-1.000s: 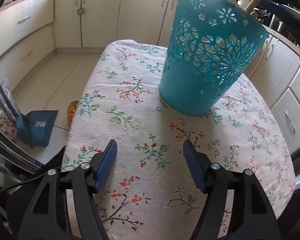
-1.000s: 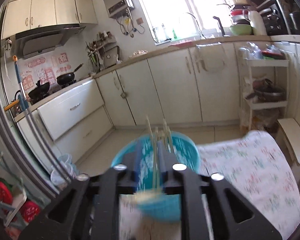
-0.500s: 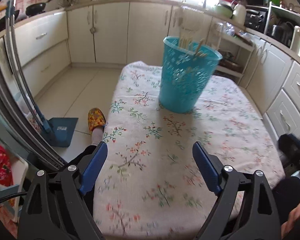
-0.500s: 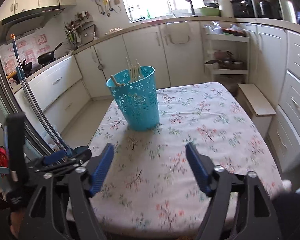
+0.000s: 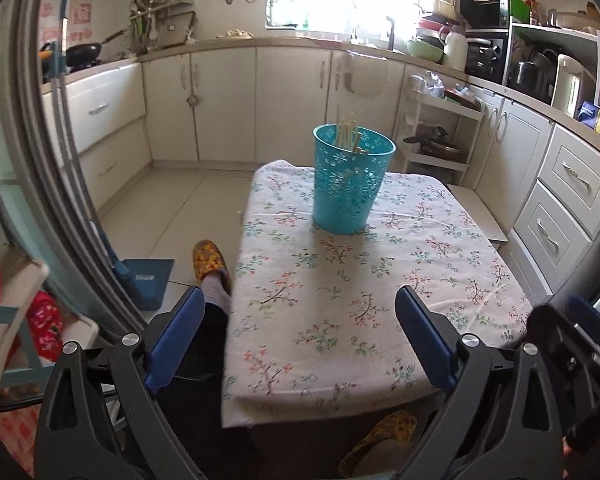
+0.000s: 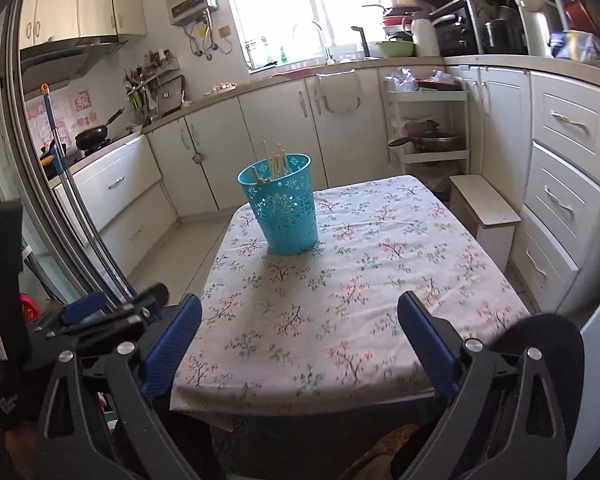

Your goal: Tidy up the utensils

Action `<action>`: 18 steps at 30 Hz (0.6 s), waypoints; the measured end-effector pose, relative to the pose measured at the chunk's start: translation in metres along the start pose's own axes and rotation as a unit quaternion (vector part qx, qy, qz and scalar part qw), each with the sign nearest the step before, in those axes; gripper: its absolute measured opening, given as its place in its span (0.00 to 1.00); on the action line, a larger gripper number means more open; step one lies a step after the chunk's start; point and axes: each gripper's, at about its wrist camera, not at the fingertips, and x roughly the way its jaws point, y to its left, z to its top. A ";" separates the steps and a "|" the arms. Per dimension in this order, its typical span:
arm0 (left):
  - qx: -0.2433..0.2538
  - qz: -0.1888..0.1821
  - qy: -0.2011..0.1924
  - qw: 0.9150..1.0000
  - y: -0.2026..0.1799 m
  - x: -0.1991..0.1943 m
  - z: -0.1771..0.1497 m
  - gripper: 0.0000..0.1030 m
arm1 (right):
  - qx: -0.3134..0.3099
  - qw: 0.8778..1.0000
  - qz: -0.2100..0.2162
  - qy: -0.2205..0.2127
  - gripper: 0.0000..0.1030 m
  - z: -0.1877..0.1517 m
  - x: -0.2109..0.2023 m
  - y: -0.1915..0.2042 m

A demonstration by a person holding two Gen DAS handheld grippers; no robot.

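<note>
Both grippers share one build — black skeletal frames with triangular cut-outs, silver screws and blue fingers (image 5: pixel 424 344). The person wears yellow patterned slippers (image 5: pixel 209 259) — and grey socks (image 5: pixel 216 292).

Table (image 5: pixel 440 280) under floral cloth (image 6: pixel 360 300); teal basket (image 5: pixel 352 184) upright near far edge, apparently holding utensils (image 6: pixel 276 162).

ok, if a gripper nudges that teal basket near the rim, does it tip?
Probably tips: the basket is tall, narrower at the base, with utensils sticking above its rim. Perforated plastic walls look light, may flex. The tablecloth could bunch under it.
</note>
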 end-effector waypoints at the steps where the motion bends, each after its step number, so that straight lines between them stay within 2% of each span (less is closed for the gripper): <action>1: -0.001 0.006 -0.004 1.000 0.003 -0.007 -0.002 0.91 | 0.004 1.000 -0.001 0.000 0.91 -0.003 -0.002 0.000; 9: 0.001 0.022 -0.011 1.000 0.011 -0.034 -0.006 0.92 | -0.003 1.000 -0.004 0.004 0.92 -0.014 -0.013 0.006; 18: 0.007 0.028 -0.019 0.999 0.009 -0.042 -0.006 0.92 | -0.009 1.000 -0.003 0.002 0.93 -0.014 -0.015 0.008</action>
